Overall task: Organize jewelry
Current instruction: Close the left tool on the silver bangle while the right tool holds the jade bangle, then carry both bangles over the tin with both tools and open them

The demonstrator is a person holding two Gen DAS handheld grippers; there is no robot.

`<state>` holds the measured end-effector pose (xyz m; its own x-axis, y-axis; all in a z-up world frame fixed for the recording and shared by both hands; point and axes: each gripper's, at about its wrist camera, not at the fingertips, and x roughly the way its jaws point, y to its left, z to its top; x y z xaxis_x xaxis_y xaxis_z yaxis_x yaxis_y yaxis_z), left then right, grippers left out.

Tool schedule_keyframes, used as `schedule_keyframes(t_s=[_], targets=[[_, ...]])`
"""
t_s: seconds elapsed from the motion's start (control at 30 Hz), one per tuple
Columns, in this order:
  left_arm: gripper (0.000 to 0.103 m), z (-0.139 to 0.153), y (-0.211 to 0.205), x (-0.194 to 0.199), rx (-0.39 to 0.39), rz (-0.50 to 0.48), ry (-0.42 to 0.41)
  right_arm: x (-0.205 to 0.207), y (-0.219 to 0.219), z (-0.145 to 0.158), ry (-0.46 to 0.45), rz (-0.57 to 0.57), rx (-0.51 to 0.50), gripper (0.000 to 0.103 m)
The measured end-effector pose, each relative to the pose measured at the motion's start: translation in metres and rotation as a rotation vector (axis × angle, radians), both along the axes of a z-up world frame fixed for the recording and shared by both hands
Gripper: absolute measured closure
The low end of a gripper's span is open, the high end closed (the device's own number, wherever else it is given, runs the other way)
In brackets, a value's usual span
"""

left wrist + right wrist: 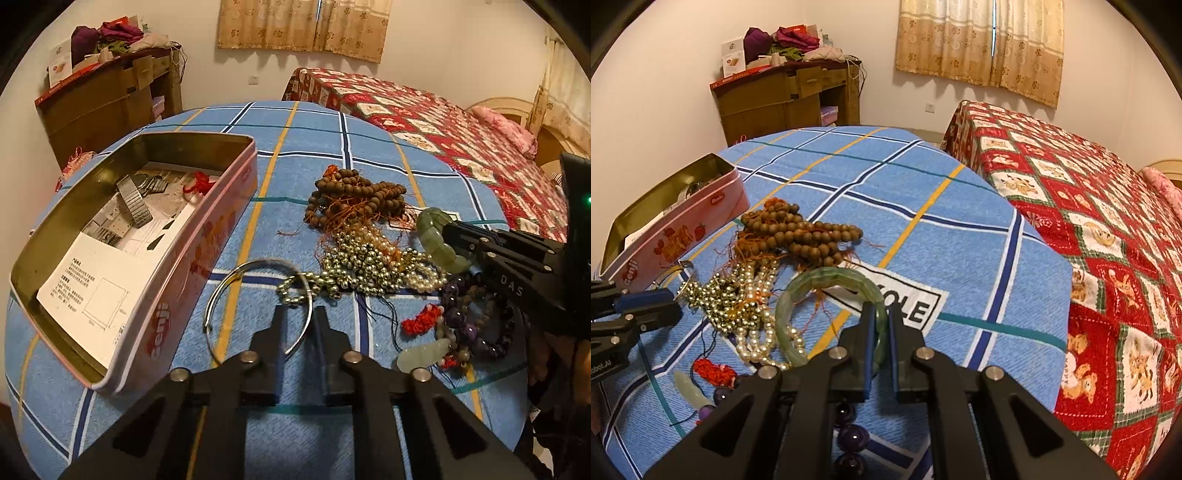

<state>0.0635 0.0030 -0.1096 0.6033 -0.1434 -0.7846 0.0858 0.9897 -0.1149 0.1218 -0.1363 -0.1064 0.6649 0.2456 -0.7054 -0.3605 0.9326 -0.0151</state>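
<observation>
Jewelry heaped on worktop (960,236) beside open tin (221,206). Left tongs (297,325) clamp silver bangle (221,291); right tongs (881,325) clamp jade bangle (798,295), apparently for boxing.

A round table under a blue plaid cloth (325,129) carries it all — an open pink tin (207,236) left of the left tongs, a thin silver bangle (236,280) at their tips, and beaded strands (798,236) heaped ahead of the right tongs.

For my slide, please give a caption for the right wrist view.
Right gripper shut on jade bangle beside bead strands.
</observation>
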Motion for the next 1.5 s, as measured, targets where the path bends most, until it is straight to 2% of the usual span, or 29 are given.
schedule_keyframes(t_s=[0.07, 0.3, 0.43, 0.6, 0.9, 1.17, 1.5], targets=[[0.1, 0.0, 0.002, -0.003, -0.014, -0.005, -0.003, 0.0, -0.001, 0.0, -0.001, -0.001, 0.003, 0.095], [0.101, 0.008, -0.005, -0.011, 0.017, -0.03, -0.036, 0.0, -0.001, 0.0, -0.007, -0.003, 0.008, 0.095], [0.101, 0.028, -0.01, -0.02, 0.059, -0.035, -0.106, -0.002, -0.004, 0.002, -0.023, -0.001, 0.029, 0.095], [0.101, 0.055, -0.008, -0.029, 0.059, -0.037, -0.18, -0.006, -0.001, 0.006, -0.045, 0.024, 0.029, 0.095], [0.101, 0.087, 0.006, -0.03, 0.066, -0.012, -0.271, -0.013, 0.002, 0.046, -0.106, 0.074, 0.075, 0.095], [0.101, 0.098, 0.035, -0.02, 0.103, 0.038, -0.301, 0.001, 0.013, 0.073, -0.095, 0.129, 0.138, 0.095], [0.101, 0.088, 0.078, 0.011, 0.128, 0.104, -0.269, 0.019, 0.075, 0.088, -0.077, 0.264, 0.133, 0.095]])
